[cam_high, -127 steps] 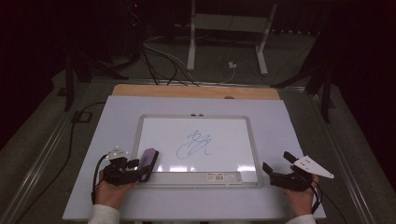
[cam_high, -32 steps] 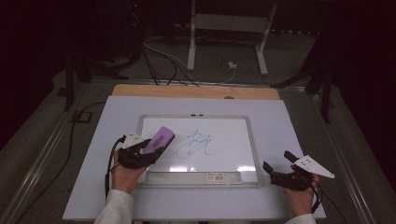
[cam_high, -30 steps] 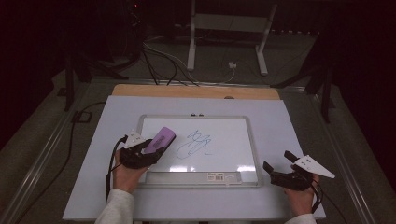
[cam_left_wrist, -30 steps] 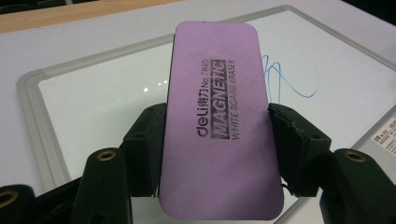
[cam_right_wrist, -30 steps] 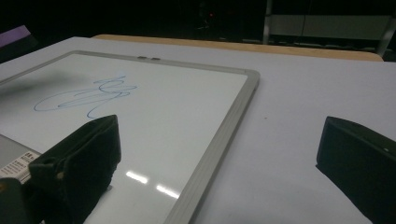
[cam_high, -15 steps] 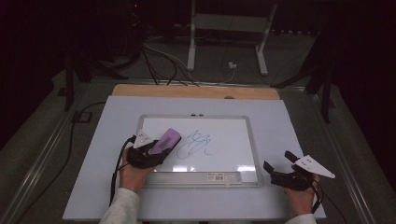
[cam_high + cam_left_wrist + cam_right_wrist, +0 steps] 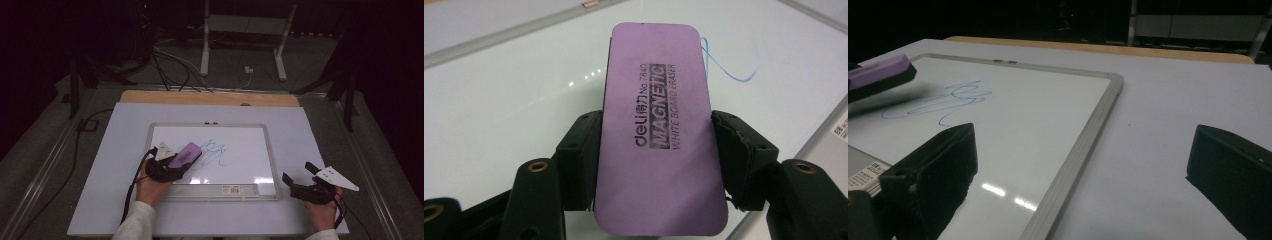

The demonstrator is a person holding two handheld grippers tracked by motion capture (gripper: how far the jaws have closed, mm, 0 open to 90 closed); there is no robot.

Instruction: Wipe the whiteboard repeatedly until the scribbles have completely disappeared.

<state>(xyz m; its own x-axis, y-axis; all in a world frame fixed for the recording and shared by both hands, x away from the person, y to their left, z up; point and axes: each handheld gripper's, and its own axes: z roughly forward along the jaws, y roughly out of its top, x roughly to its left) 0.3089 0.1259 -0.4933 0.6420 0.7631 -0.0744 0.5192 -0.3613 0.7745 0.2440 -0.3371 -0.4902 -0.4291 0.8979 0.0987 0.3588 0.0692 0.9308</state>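
- The right gripper [image 7: 300, 176] rested in the person's hand at the near right of the bench [image 7: 320, 140], just off the whiteboard's near right corner; its fingers [image 7: 933, 170] stood wide apart with nothing between them.
- The left gripper [image 7: 182, 162] sat over the near left part of the whiteboard [image 7: 250, 165], carried in the person's left hand [image 7: 150, 187], whose pale sleeve [image 7: 135, 225] came in from the near edge.
- Its fingers [image 7: 579, 160] were part closed, clamped on the two long sides of a purple magnetic whiteboard eraser [image 7: 659, 125], which pointed away toward the far right.
- The eraser's far end lay at the left edge of a blue marker scribble [image 7: 216, 152] near the middle of the board; whether it touched the surface could not be told.
- Beyond the white sheet, a wooden strip [image 7: 210, 98] ran along the bench's far edge.
- Farther off, on the dark floor, cables [image 7: 175, 65] trailed beside a pale metal stand [image 7: 245, 40].
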